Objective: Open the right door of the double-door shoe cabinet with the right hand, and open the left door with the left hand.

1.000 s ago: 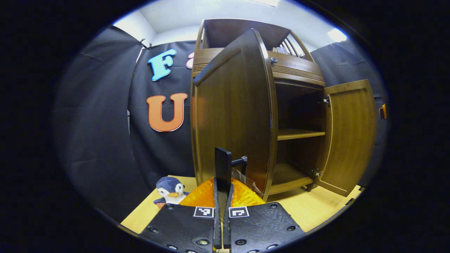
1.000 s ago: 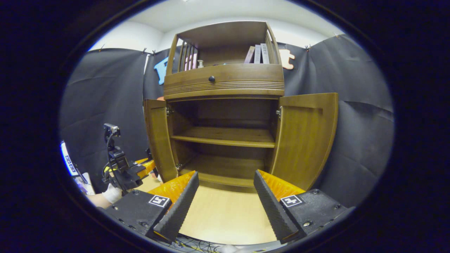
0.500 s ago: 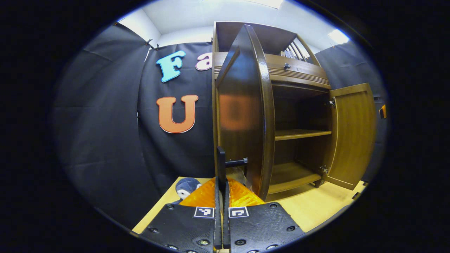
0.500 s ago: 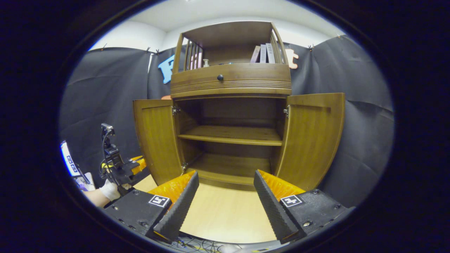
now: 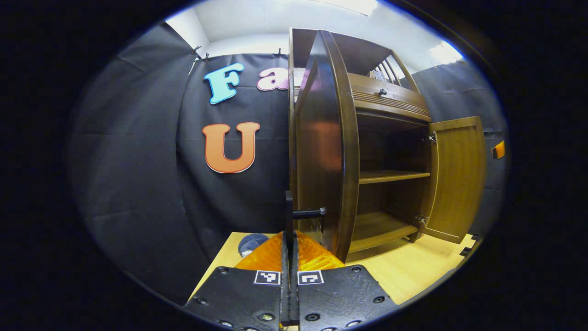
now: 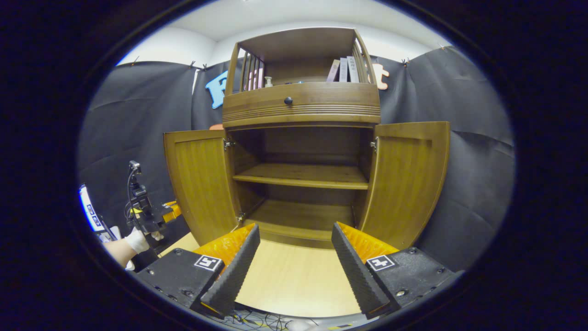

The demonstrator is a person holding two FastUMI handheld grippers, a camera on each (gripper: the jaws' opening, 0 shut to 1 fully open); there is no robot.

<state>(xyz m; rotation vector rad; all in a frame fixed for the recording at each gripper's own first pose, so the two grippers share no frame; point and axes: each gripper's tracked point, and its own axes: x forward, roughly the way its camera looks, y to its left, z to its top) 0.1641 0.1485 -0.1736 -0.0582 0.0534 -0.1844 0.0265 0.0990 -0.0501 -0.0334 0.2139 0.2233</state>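
The brown wooden double-door shoe cabinet (image 6: 301, 138) is standing on the pale wooden bench (image 6: 294, 280) against the black cloth wall, and both of its doors are standing swung wide, baring the two empty shelves inside. The rigid brown wooden left door (image 5: 321, 151) looks like a stiff, fairly light panel turning freely on its hinges, so it is likely needing only a gentle pull along its arc. Its glossy face would be slippery under the fingers; the slim black bar handle (image 5: 307, 213) near its free edge is the proper place to hold.

The left gripper (image 5: 289, 230) is pointing level and straight at that handle, the door seen nearly edge-on beside it. Its fingers are lying pressed together with no gap, the handle's upright bar rising directly above their tips; whether they are pinching the bar or merely sitting under it cannot be told.

The right gripper (image 6: 295, 257) is hanging back over the bench, facing the cabinet squarely, its ridged black fingers (image 6: 232, 271) spread wide and holding nothing. The brown wooden right door (image 6: 406, 179) is standing apart from it, untouched.

In the right gripper view, a white-gloved hand (image 6: 138, 239) is holding the left gripper low beside the left door.
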